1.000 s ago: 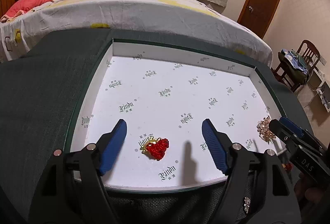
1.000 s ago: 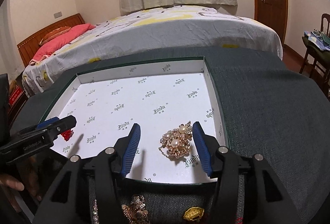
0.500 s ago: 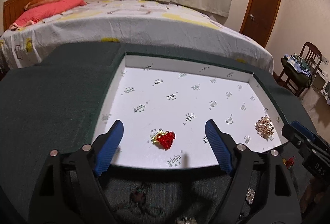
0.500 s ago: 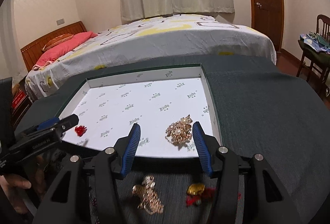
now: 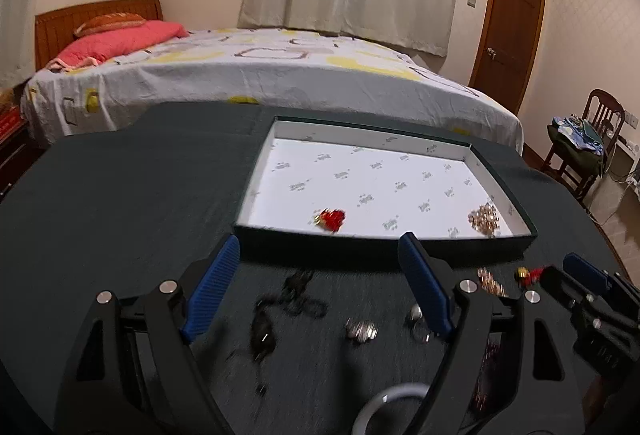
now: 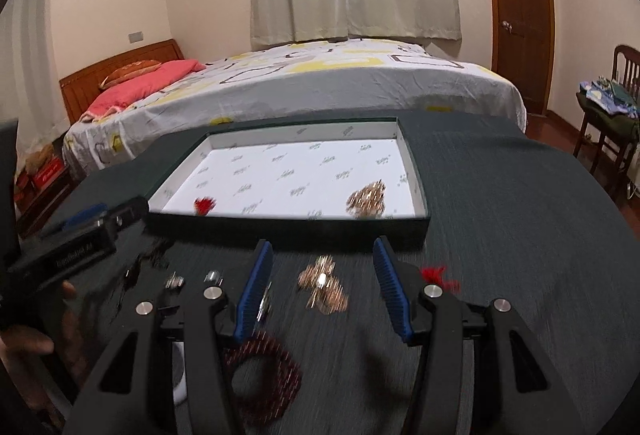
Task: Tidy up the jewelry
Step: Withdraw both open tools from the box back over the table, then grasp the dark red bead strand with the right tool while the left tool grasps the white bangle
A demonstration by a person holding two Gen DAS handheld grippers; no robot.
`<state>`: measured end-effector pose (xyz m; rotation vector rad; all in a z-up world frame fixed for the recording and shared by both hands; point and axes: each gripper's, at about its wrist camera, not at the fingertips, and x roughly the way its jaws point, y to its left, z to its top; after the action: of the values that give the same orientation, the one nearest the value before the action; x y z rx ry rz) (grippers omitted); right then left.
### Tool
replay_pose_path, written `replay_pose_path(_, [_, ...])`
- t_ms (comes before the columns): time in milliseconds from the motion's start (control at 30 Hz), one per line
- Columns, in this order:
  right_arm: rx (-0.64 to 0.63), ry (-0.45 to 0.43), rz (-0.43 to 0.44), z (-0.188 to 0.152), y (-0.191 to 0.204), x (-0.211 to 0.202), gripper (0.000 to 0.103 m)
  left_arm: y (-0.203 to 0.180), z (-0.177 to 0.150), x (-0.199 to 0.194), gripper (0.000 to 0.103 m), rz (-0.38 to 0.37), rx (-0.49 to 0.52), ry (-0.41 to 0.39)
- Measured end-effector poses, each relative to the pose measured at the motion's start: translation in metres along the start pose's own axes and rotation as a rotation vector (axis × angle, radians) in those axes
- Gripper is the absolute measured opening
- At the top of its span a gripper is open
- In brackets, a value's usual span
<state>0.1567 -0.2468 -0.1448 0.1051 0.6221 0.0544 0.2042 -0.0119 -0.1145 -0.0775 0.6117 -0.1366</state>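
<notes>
Right wrist: tray [image 6: 416, 223] w/ repeated printed logo, blurred, unreadable

The left gripper [image 5: 320, 283] pointed forward and downward, its two blue-padded fingers [image 5: 212, 291] spread wide with nothing held between them. The right gripper [image 6: 324, 283] pointed the same way beside it, its blue pads [image 6: 390, 291] parted more narrowly and also gripping nothing. In the right wrist view the left gripper's black body showed at the left edge, with a person's hand [image 6: 28, 339] wrapped around its handle, fingers partly visible beneath it. In the left wrist view the right gripper's tip showed at the right edge, blurred.
</notes>
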Motion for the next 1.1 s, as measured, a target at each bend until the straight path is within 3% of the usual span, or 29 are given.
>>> replay_pose_path(200, [-0.009, 0.046, 0.015, -0.031, 0.011, -0.005, 0.052, 0.012, -0.025, -0.025, 0.08, 0.042, -0.012, 0.007])
replay_pose_path(367, [-0.043, 0.035, 0.021, -0.044, 0.026, -0.014, 0.052, 0.022, -0.046, -0.043, 0.08, 0.071, -0.022, 0.011])
replay_pose_path(433, [-0.051, 0.028, 0.016, -0.046, 0.029, -0.015, 0.06, 0.025, -0.054, -0.048, 0.08, 0.081, -0.022, 0.009])
replay_pose_path(533, [-0.06, 0.027, 0.013, -0.051, 0.036, -0.015, 0.063, 0.028, -0.063, -0.053, 0.08, 0.087, -0.034, 0.012])
replay_pose_path(933, [-0.054, 0.169, -0.036, -0.063, 0.043, 0.011, 0.063, 0.035, -0.078, -0.056, 0.08, 0.083, -0.07, 0.024])
replay_pose_path(1100, [-0.068, 0.173, -0.037, -0.064, 0.044, 0.01, 0.063, 0.035, -0.079, -0.054, 0.08, 0.083, -0.074, 0.028])
